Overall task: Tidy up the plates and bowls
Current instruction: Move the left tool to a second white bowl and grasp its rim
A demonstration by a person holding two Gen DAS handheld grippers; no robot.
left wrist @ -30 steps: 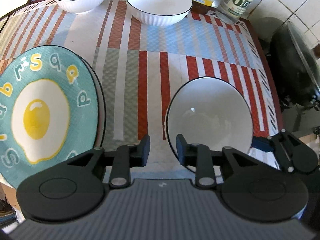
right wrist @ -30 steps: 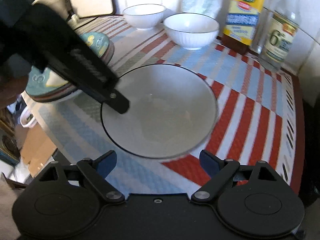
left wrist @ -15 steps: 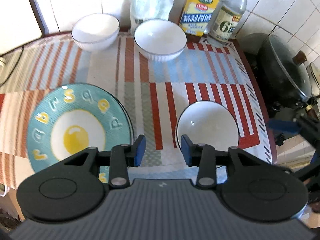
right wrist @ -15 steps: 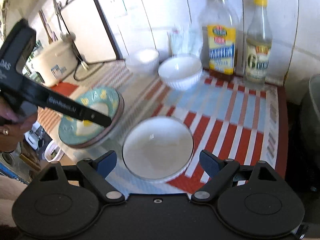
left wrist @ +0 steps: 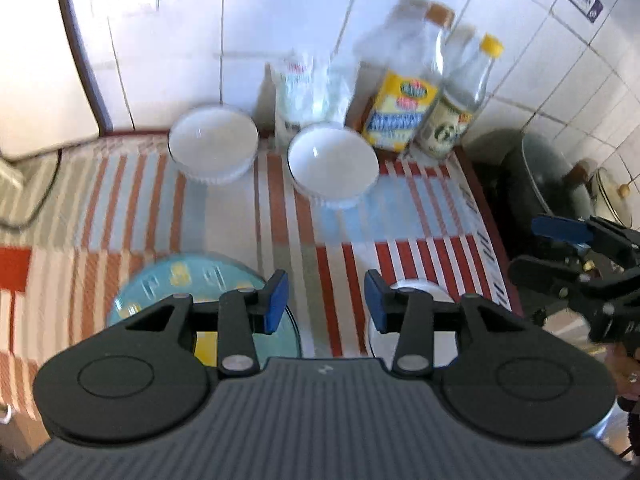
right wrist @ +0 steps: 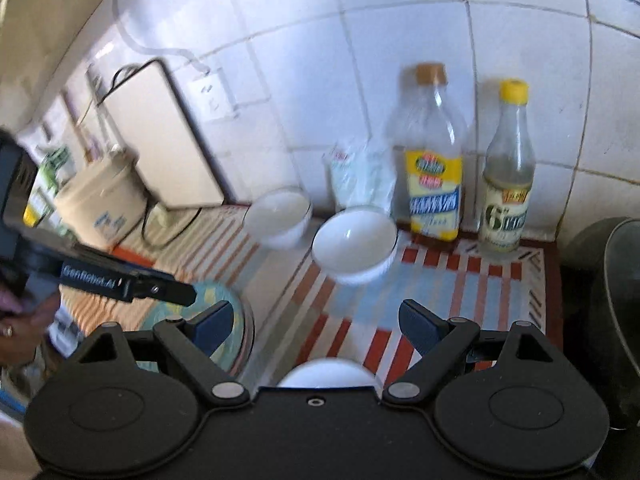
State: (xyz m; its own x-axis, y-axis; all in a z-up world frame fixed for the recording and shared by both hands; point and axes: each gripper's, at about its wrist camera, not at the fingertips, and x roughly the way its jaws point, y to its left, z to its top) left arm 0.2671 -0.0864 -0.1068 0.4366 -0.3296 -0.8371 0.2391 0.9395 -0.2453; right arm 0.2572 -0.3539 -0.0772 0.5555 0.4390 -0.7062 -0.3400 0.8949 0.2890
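My left gripper point(left wrist: 326, 300) hangs high over the striped mat, its jaws opening with nothing between them. Under its left finger lies the teal egg-print plate point(left wrist: 168, 280), on top of a stack. Under its right finger sits a white black-rimmed bowl point(left wrist: 420, 286), mostly hidden. Two more white bowls point(left wrist: 214, 144) point(left wrist: 334, 162) stand apart at the back by the wall. My right gripper point(right wrist: 316, 320) is open and empty above the near bowl point(right wrist: 326, 374). The plate point(right wrist: 236, 320) lies to its left, and the left gripper point(right wrist: 176, 292) reaches in over it.
Two bottles point(right wrist: 434, 168) point(right wrist: 508, 172) and a clear bag point(right wrist: 360, 176) stand against the tiled wall behind the bowls. A dark lidded pot point(left wrist: 548, 184) sits right of the mat's edge. A white board point(right wrist: 160, 136) and a cream cooker point(right wrist: 100, 204) stand at the left.
Both grippers have risen and drawn back from the table, so plate and near bowl look smaller and lower. The left jaws have spread wider. The right jaws stay the same.
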